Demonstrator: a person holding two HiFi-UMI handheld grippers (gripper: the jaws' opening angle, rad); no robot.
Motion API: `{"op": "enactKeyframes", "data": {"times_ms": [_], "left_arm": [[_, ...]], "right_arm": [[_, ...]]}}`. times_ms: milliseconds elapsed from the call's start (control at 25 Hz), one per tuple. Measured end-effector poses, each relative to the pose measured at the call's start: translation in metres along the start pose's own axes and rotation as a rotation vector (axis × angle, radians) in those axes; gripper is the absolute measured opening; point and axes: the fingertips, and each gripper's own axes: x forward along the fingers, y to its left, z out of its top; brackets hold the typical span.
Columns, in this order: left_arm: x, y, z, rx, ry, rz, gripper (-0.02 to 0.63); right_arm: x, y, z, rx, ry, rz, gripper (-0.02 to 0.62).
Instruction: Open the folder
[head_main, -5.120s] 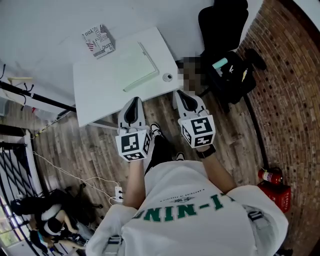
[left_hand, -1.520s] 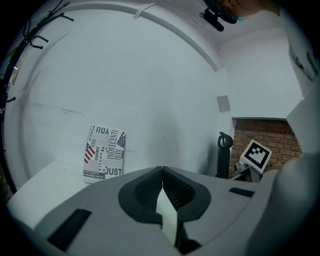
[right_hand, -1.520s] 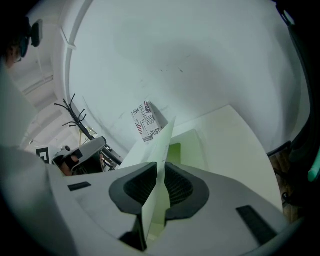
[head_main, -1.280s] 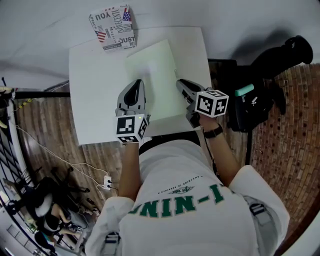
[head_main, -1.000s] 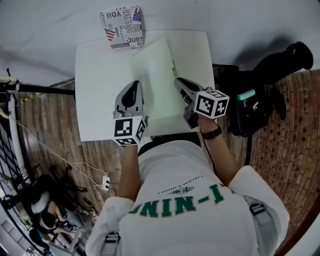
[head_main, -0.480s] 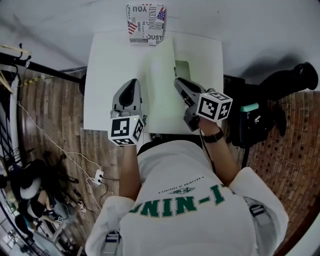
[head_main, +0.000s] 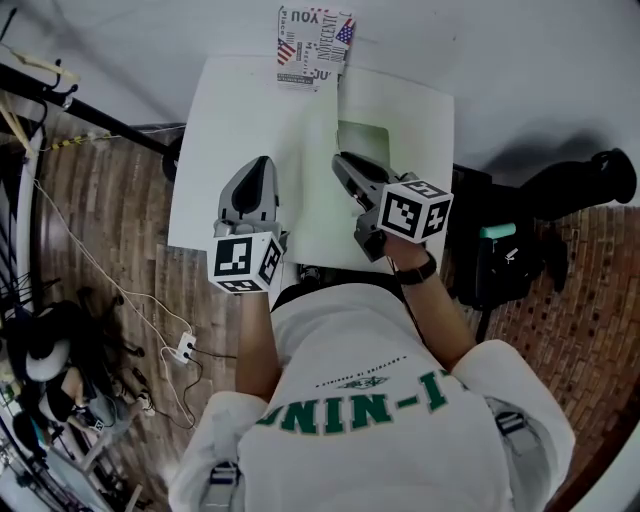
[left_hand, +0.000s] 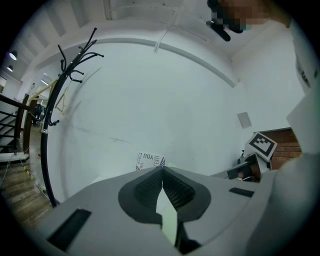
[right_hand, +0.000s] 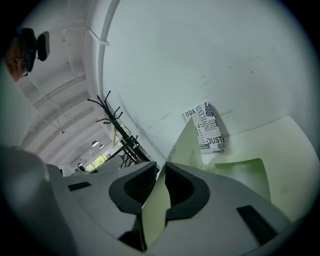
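A pale green folder lies on the white table (head_main: 215, 150), its cover (head_main: 315, 165) raised on edge between my two grippers. The inner page with its pocket (head_main: 362, 140) shows to the right of the cover. My left gripper (head_main: 260, 165) is shut on the cover's near edge; in the left gripper view its tips (left_hand: 162, 170) meet over the thin green sheet (left_hand: 169, 220). My right gripper (head_main: 340, 160) is opening: in the right gripper view its tips (right_hand: 161, 167) stand slightly apart with the cover (right_hand: 155, 205) running between them.
A printed box (head_main: 315, 35) stands at the table's far edge against the white wall, just beyond the folder; it also shows as the box (right_hand: 210, 127). A coat rack (left_hand: 65, 85) is off to the left. A dark chair with a bag (head_main: 500, 265) stands right of the table.
Both grippers have risen and carried the folder's cover up and leftward, from flat to standing on edge. The inner pocket has come into view. The right jaws have parted a little.
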Motion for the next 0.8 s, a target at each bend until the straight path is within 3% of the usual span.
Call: {"op": "enactKeyframes", "data": {"times_ms": [280,800], "left_arm": [[-0.017,0.017,0.009,-0.008,-0.024,0.062,0.015],[-0.038,0.087,0.013,-0.020,0.013,0.210,0.015]], "right_arm": [[0.028,0.027,-0.003,-0.029,0.036,0.059,0.083],[0.094,0.070,-0.023,-0.076,0.136,0.179,0.121]]}}
